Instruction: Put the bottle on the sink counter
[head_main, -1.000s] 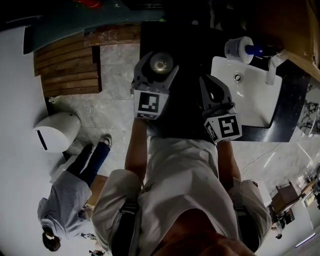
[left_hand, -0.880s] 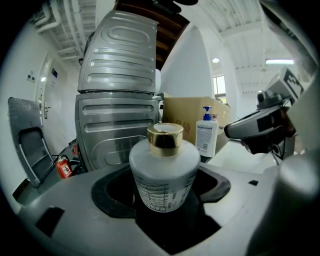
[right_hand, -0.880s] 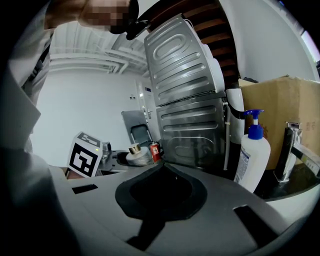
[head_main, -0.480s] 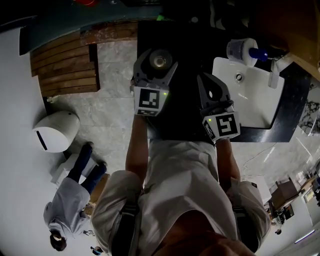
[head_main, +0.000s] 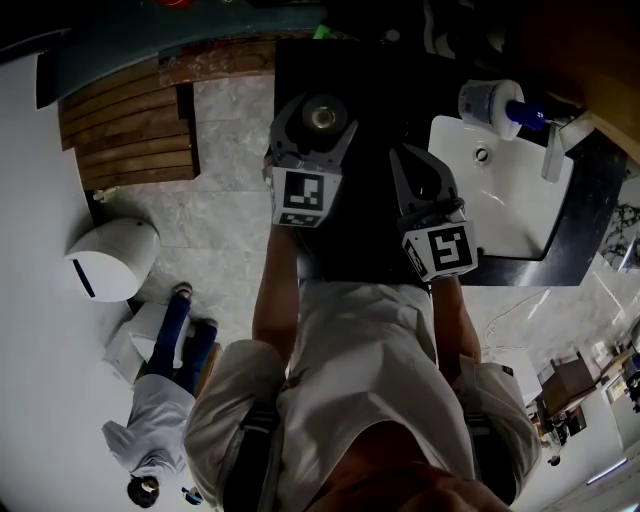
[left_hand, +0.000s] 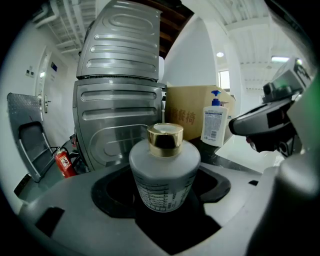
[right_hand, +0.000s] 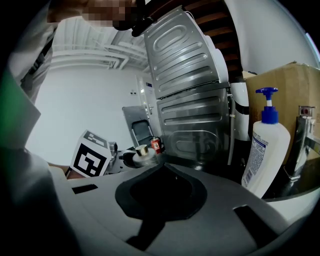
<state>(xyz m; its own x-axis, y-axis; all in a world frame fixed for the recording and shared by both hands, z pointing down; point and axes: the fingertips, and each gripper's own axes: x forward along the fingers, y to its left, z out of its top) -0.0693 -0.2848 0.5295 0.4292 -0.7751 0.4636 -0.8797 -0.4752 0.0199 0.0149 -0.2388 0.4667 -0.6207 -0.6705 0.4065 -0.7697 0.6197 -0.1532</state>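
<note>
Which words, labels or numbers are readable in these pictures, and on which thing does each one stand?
Box: red Chinese characters, too blurred to quote.
Pump bottle: label print too small to read.
Held bottle: print on its body too blurred to read.
Marker cubes: black-and-white square patterns only, no words.
</note>
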